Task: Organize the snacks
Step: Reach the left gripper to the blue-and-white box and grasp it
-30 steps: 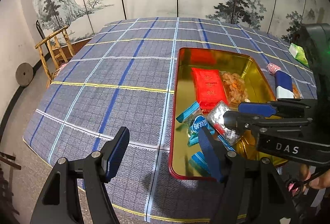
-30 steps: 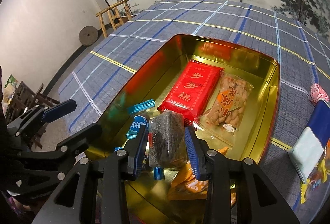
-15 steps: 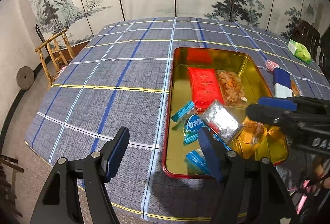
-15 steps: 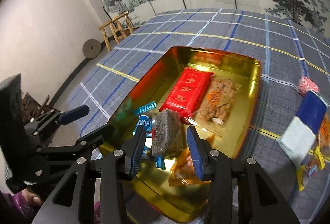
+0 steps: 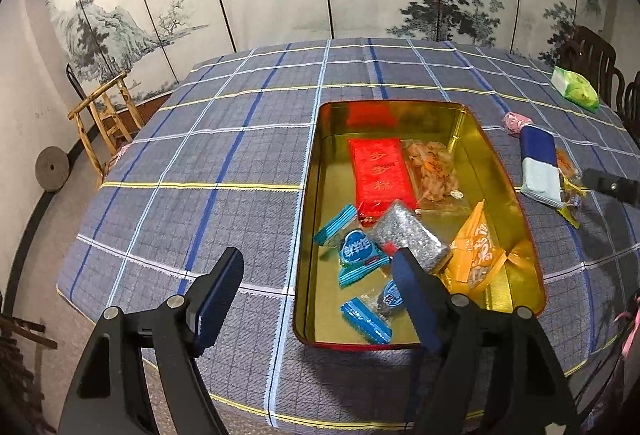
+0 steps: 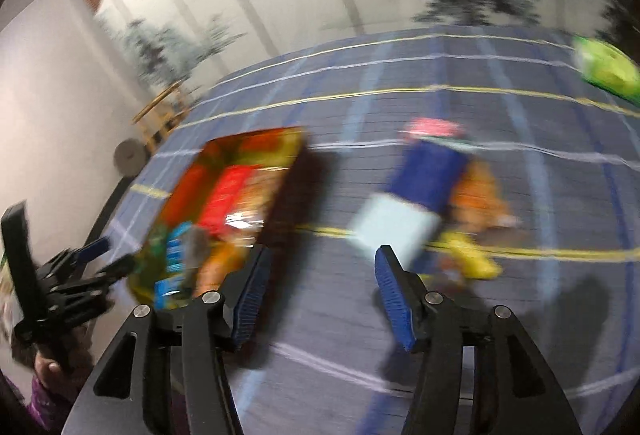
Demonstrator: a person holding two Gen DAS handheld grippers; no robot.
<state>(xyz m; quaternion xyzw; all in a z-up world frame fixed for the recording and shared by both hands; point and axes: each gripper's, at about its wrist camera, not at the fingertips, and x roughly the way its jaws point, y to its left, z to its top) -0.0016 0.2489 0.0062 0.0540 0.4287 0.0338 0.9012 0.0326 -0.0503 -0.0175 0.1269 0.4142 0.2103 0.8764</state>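
Plaid tablecloth (image 5: 224,171) under snack-filled gold tin (image 5: 496,171), silver packet (image 5: 412,235) inside

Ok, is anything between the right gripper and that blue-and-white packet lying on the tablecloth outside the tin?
Nothing visible. The right gripper, its jaws opening and empty, faces the blue-and-white rectangular packet across bare plaid tablecloth. The gold tin with the red rim sits off to the left, and orange and yellow wrappers lie on the packet's right side. The view is blurred.
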